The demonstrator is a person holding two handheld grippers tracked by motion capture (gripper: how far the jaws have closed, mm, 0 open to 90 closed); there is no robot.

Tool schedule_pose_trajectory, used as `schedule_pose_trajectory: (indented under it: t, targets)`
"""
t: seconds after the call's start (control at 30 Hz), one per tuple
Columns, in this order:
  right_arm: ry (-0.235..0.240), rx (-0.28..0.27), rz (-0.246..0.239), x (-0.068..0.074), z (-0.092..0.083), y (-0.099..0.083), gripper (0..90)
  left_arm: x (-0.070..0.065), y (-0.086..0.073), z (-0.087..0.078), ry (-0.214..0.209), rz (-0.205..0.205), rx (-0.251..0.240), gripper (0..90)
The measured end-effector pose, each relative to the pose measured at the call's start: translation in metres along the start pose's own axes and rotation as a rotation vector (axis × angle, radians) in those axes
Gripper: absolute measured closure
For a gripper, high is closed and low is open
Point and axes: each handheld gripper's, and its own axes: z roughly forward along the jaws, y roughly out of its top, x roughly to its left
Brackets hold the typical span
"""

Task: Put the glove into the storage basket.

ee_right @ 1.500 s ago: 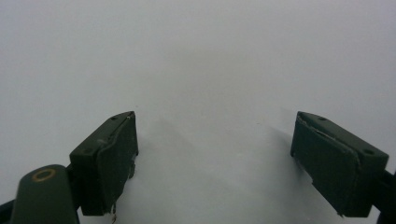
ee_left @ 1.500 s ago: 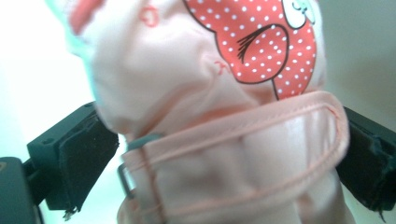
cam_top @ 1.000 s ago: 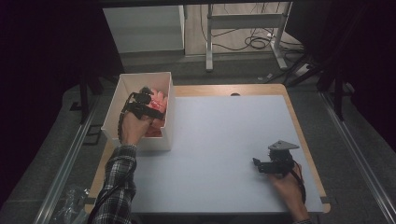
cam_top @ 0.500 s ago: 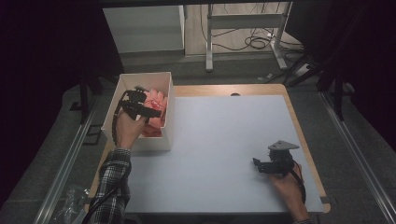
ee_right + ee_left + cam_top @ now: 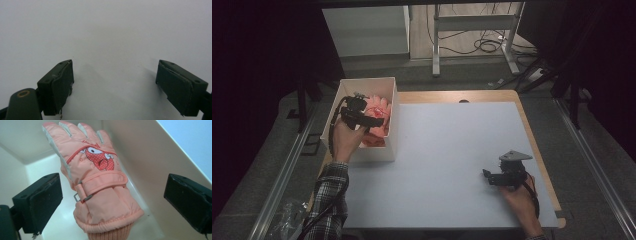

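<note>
pink glove (image 5: 97,182) in white box (image 5: 140,152), between open left gripper (image 5: 112,202) jaws

pale table top (image 5: 452,150), metal stand (image 5: 472,22), floor cables (image 5: 484,45).

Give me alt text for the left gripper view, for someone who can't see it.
A peach-pink padded winter glove with a red polka-dot cartoon patch and a buckled wrist strap lies inside a white box, fingers pointing away. The left gripper has its two black jaws wide open on either side of the glove's cuff, not touching it.
</note>
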Motion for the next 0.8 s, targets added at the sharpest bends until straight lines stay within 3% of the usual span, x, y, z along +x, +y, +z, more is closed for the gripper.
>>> schedule_pose_trajectory:
  t: [0.8]
  targets:
    - [-0.001,0.000,-0.002,0.000,0.000,0.000,15.0,-0.011,-0.009,-0.026,-0.057,0.044,-0.075,1.4]
